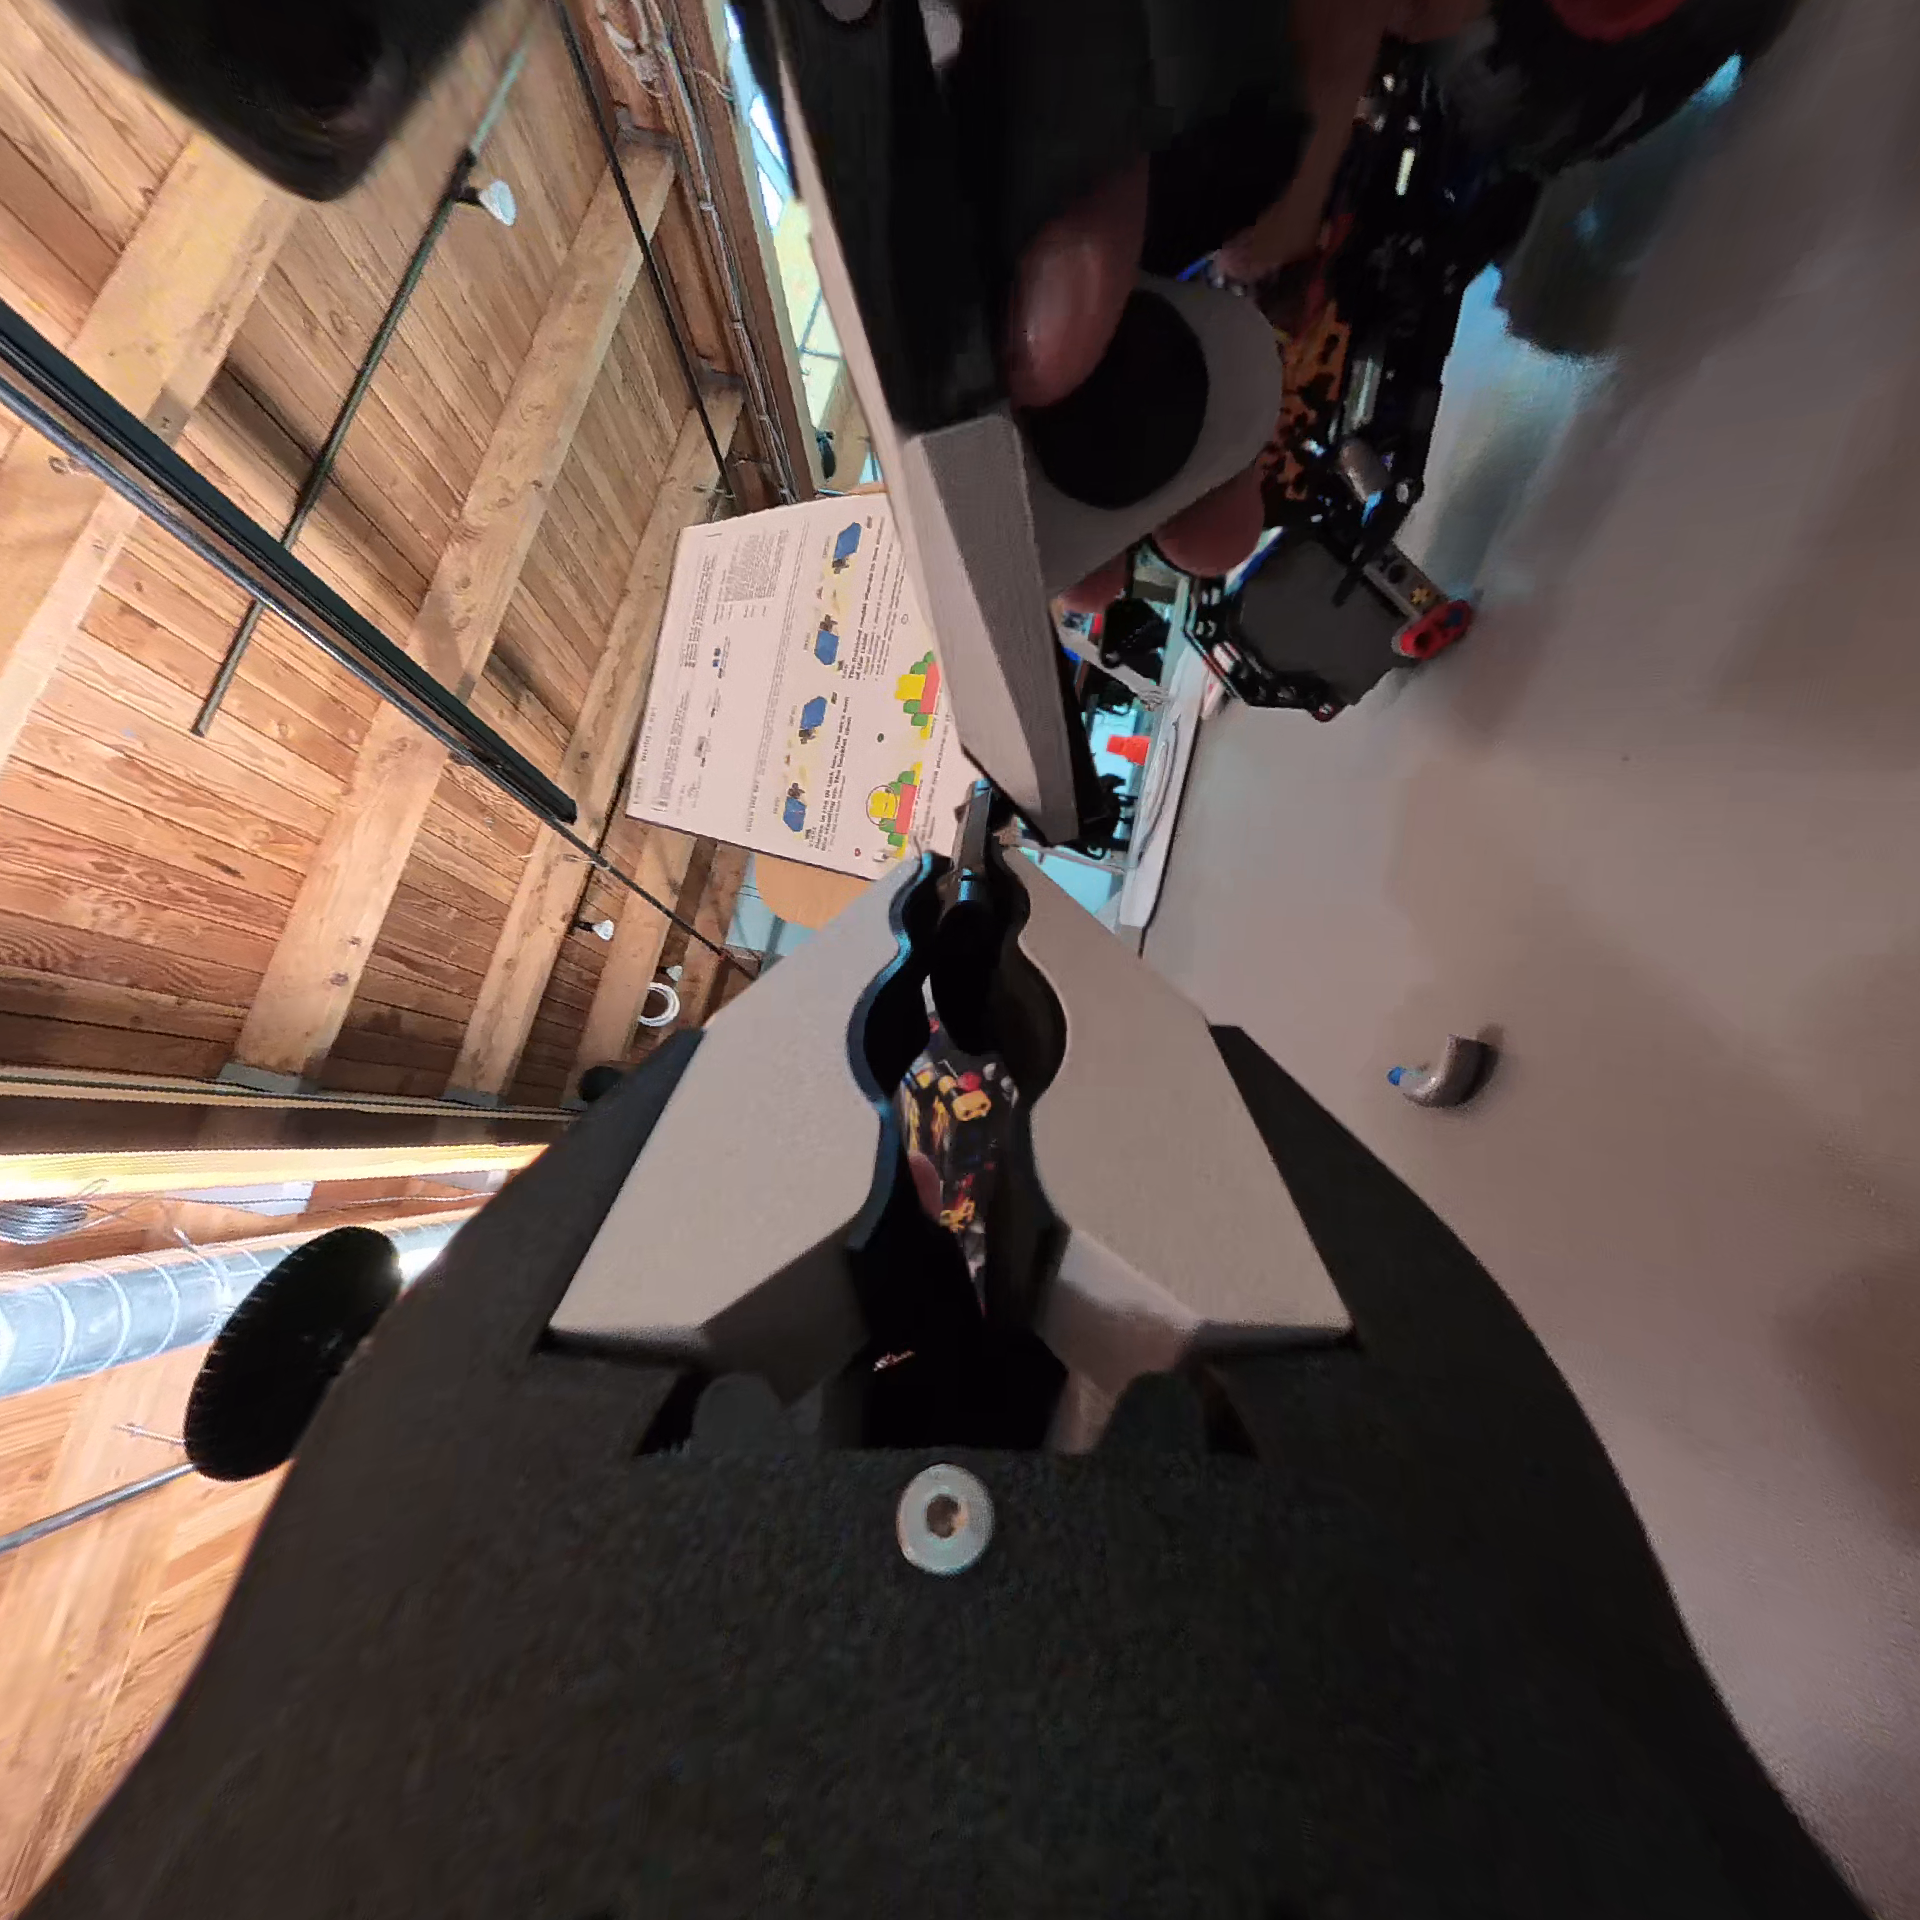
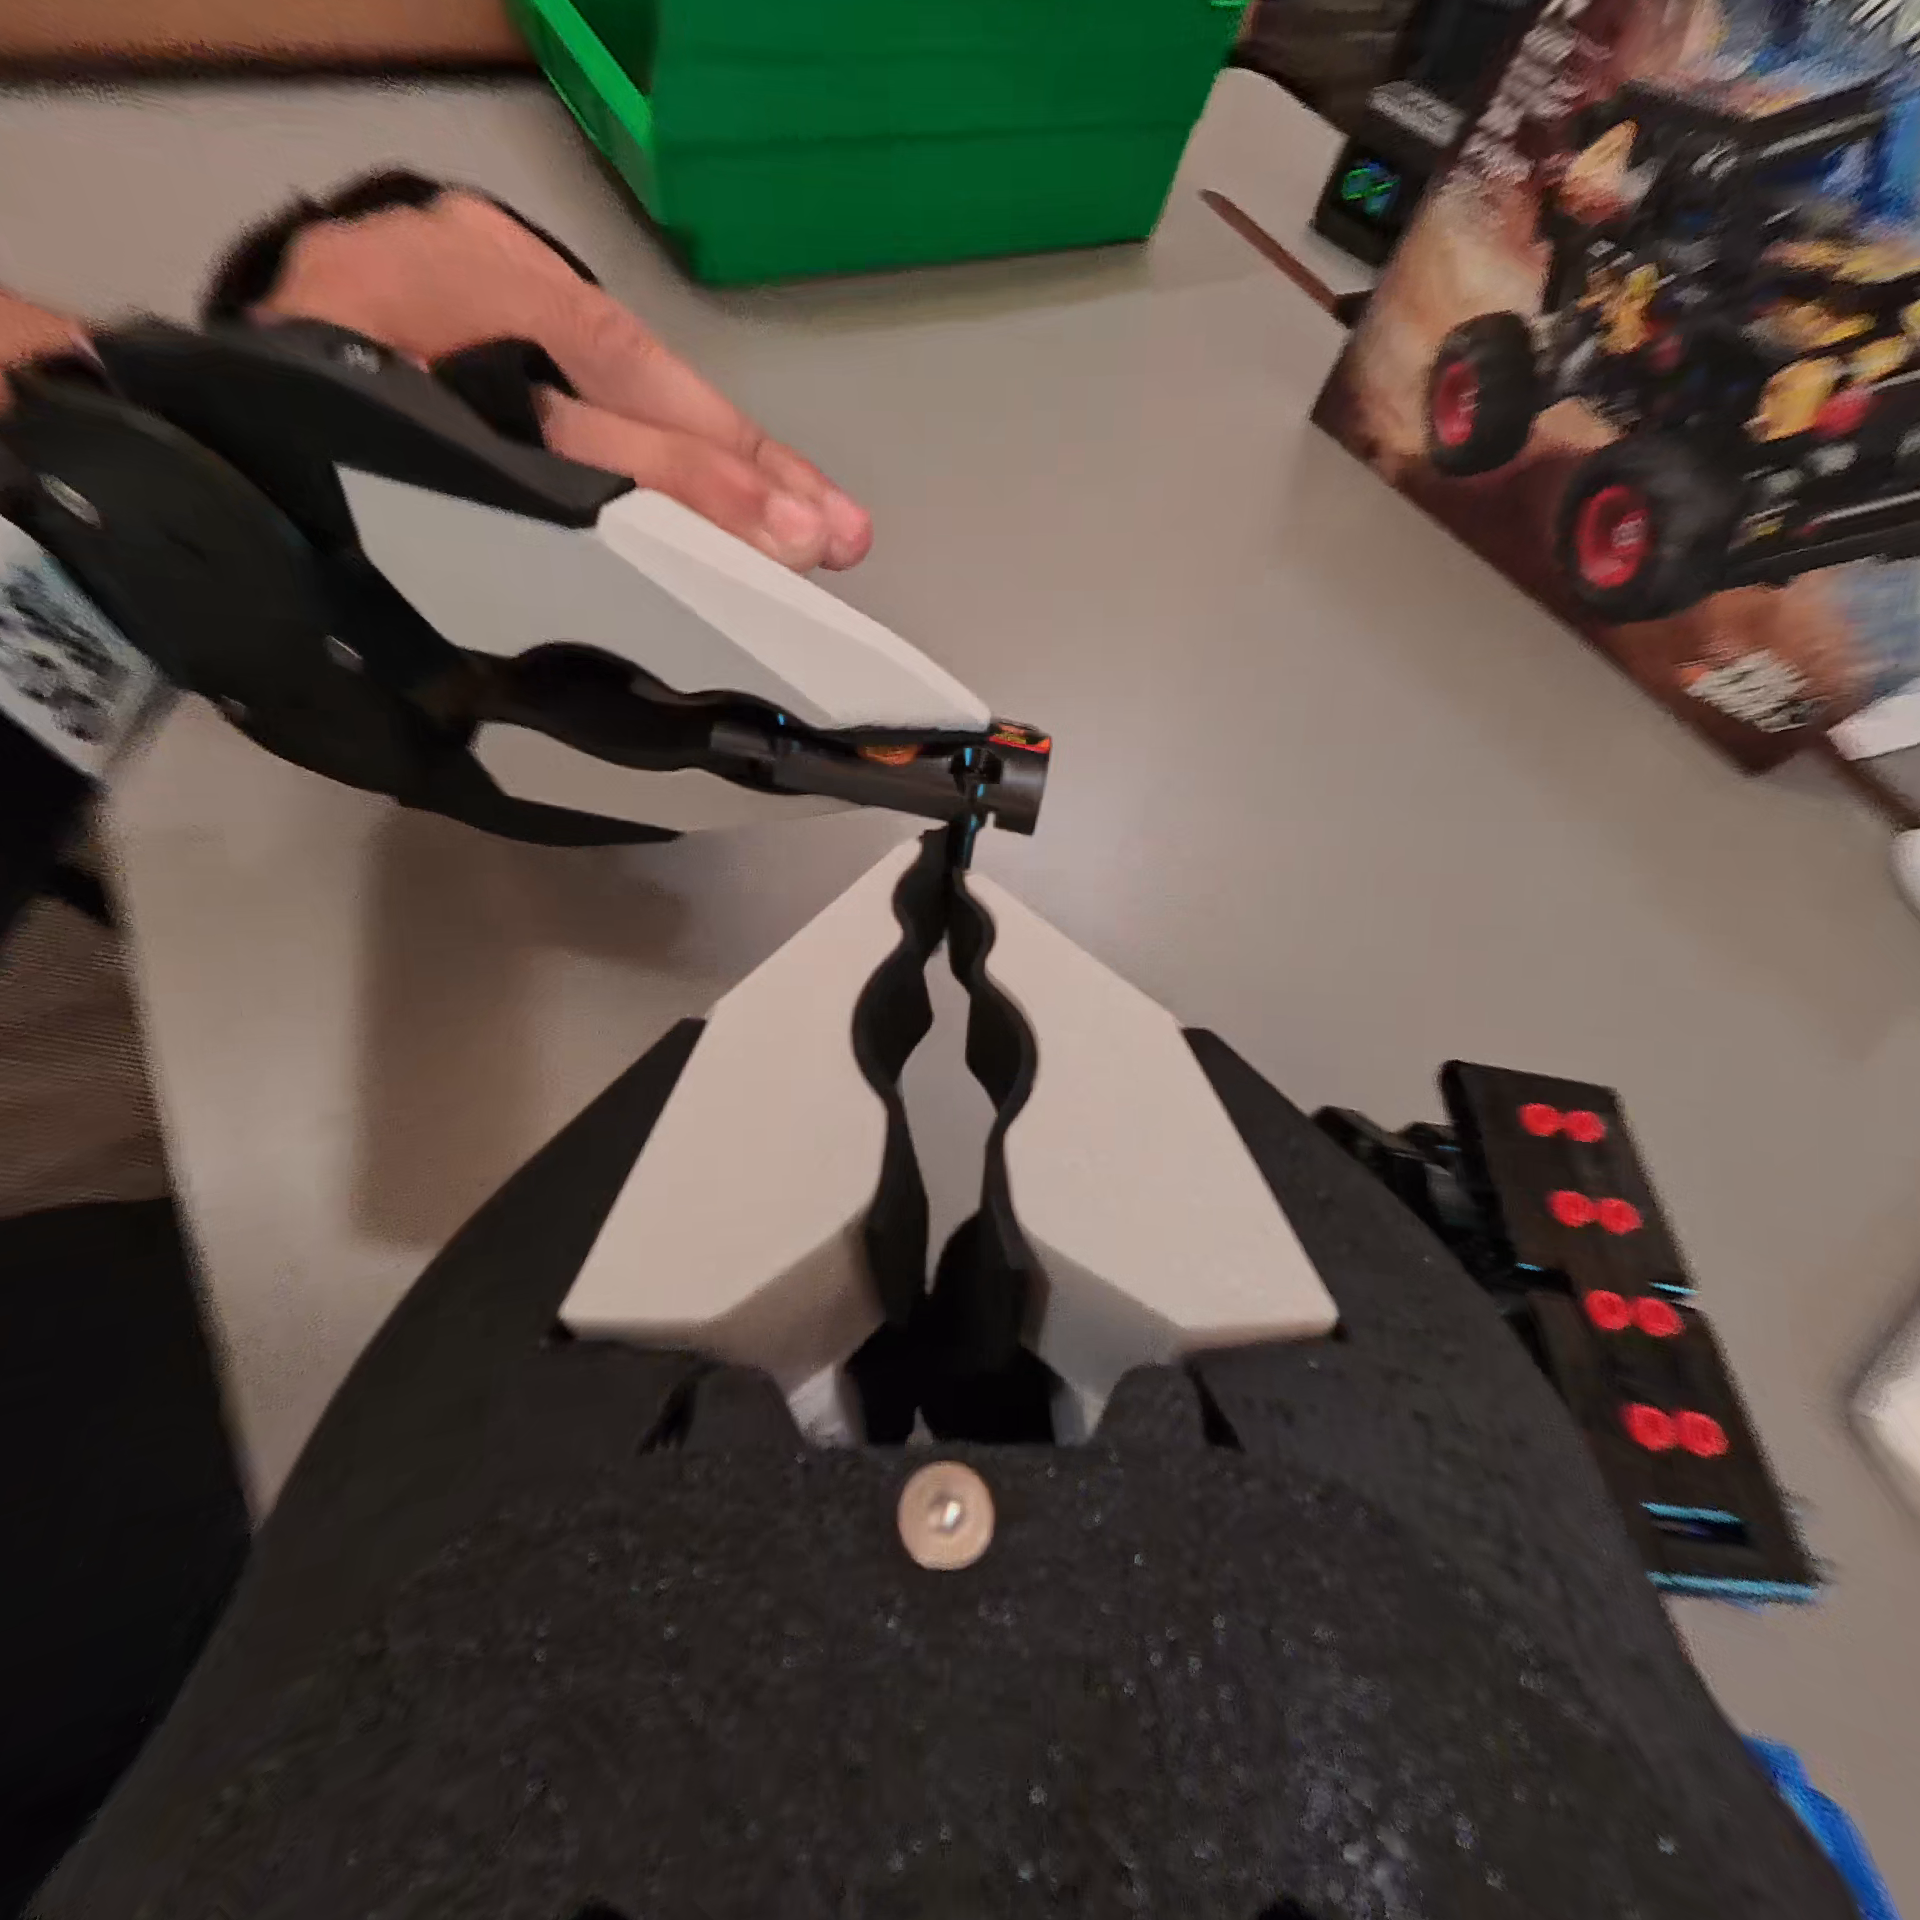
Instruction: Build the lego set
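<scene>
My left gripper [image 1: 961,873] is shut on a black toy-brick assembly [image 1: 961,966] with yellow and orange bits. In the right wrist view this gripper [image 2: 966,748] comes in from the left, held by a hand [image 2: 665,436], with the assembly [image 2: 935,769] sticking out past its tips above the grey table [image 2: 1299,831]. My right gripper [image 2: 940,852] is shut on a small black piece [image 2: 961,836] that touches the underside of the assembly's end. In the left wrist view the right gripper [image 1: 1049,821] reaches in from above and meets my left fingertips.
A green bin [image 2: 914,135] stands at the back. A toy box with a truck picture [image 2: 1662,364] stands at the right. A black panel with red pins [image 2: 1621,1320] lies beside my right gripper. A partly built model [image 1: 1320,623], a grey curved piece [image 1: 1444,1070] and an instruction sheet [image 1: 800,686] show in the left wrist view. My left and right fingertips are right by each other.
</scene>
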{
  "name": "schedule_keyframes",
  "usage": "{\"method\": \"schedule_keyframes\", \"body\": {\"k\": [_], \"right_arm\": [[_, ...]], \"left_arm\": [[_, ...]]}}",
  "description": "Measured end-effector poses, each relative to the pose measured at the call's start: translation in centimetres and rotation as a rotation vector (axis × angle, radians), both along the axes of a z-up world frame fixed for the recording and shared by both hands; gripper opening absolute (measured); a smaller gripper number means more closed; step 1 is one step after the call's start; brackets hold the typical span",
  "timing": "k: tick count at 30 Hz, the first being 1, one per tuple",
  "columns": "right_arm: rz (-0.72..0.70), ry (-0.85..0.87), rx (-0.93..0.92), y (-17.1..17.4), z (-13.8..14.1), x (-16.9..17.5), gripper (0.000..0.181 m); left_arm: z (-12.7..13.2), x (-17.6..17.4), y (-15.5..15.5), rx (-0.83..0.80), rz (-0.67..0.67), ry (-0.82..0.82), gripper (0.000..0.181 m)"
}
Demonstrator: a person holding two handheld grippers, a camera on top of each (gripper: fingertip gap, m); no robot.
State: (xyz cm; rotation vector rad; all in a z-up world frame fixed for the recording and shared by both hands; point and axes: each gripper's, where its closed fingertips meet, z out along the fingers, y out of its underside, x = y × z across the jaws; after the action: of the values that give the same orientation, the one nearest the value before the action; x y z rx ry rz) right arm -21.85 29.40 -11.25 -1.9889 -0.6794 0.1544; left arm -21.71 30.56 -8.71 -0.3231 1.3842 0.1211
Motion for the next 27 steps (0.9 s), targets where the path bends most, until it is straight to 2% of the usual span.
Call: {"method": "schedule_keyframes", "body": {"k": [3, 4, 7, 10, 12, 13, 18, 24, 27], "right_arm": [[-0.084, -0.334, 0.175, 0.5, 0.4, 0.9, 0.0], [-0.088, -0.373, 0.199, 0.5, 0.6, 0.7, 0.0], [-0.1, -0.263, 0.146, 0.4, 0.6, 0.6, 0.0], [-0.075, -0.117, 0.037, 0.4, 0.1, 0.6, 0.008], [-0.049, -0.026, -0.043, 0.2, -0.3, 0.4, 0.029], [-0.021, 0.012, -0.075, 0.0, -0.5, 0.1, 0.032], [0.235, 0.206, -0.181, -2.4, -0.3, -2.8, 0.004], [0.468, 0.445, -0.314, -5.6, 1.1, -4.8, 0.003], [0.503, 0.527, -0.384, -6.3, 1.1, -5.0, 0.0]], "left_arm": [[-0.2, 0.4, 1.7, -0.176, 0.051, 0.003, 0.003], [-0.1, 0.2, 3.0, -0.244, 0.094, -0.01, 0.003], [0.8, -0.5, 4.7, -0.353, 0.091, -0.053, 0.004], [0.6, -0.1, 2.2, -0.243, -0.008, -0.028, 0.004], [0.4, 0.0, 0.7, -0.167, -0.054, -0.022, 0.004], [0.4, -0.1, -0.1, -0.132, -0.088, -0.026, 0.004], [0.6, -0.5, -3.0, -0.022, -0.199, -0.047, 0.004], [1.7, -1.6, -5.6, 0.086, -0.299, -0.12, 0.003], [1.7, -1.6, -6.0, 0.11, -0.296, -0.12, 0.004]]}}
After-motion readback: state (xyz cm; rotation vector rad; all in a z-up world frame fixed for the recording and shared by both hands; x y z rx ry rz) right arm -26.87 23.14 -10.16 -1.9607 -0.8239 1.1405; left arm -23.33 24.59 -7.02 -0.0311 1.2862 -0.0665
